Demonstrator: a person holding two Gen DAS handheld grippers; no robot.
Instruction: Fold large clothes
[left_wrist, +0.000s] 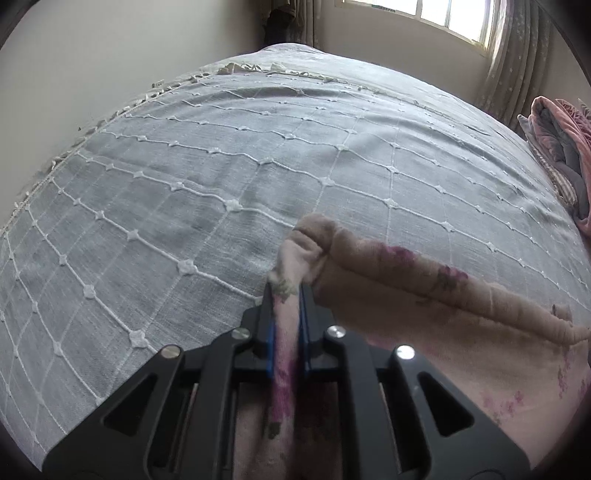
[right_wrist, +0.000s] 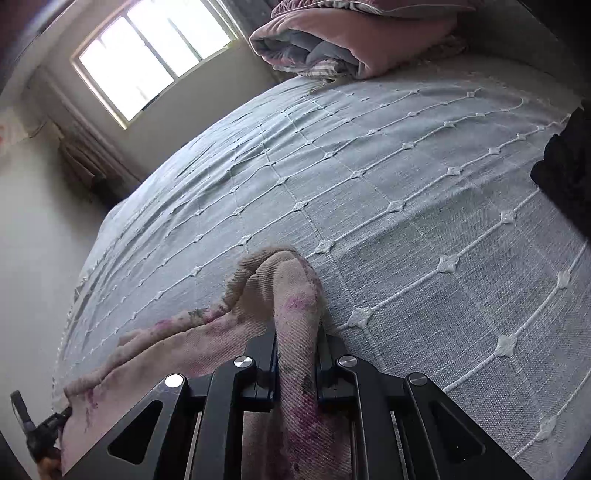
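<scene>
The left hand-held gripper (left_wrist: 287, 295) is clamped on one end of a pale pink garment (left_wrist: 424, 280) printed with purple flowers, the cloth bunched between its two blue-lined fingers (left_wrist: 271, 347) and poking out past their tips in a folded lump. From there a rolled edge of the garment runs off to the right and downward in the left wrist view, with more of the fabric hanging below it toward the lower right. The right hand-held gripper (right_wrist: 298, 332) is likewise closed on the garment (right_wrist: 280, 295), a thick fold of ribbed pink cloth squeezed between its fingers (right_wrist: 325, 354) and arching up over their tips. In the right wrist view the edge of the cloth stretches away to the lower left, where the other hand-held gripper (right_wrist: 40, 432) shows small and dark at its far end. The garment is held just above a bed, over a light grey bedspread (left_wrist: 184, 177) crossed by a grid of white stitched lines with small knots where they meet. A pile of folded pink and grey bedding (right_wrist: 332, 40) lies at the far side of the bed. A bright window (right_wrist: 155, 55) with curtains (left_wrist: 517, 62) stands beyond, set in a plain pale wall (left_wrist: 129, 44).
</scene>
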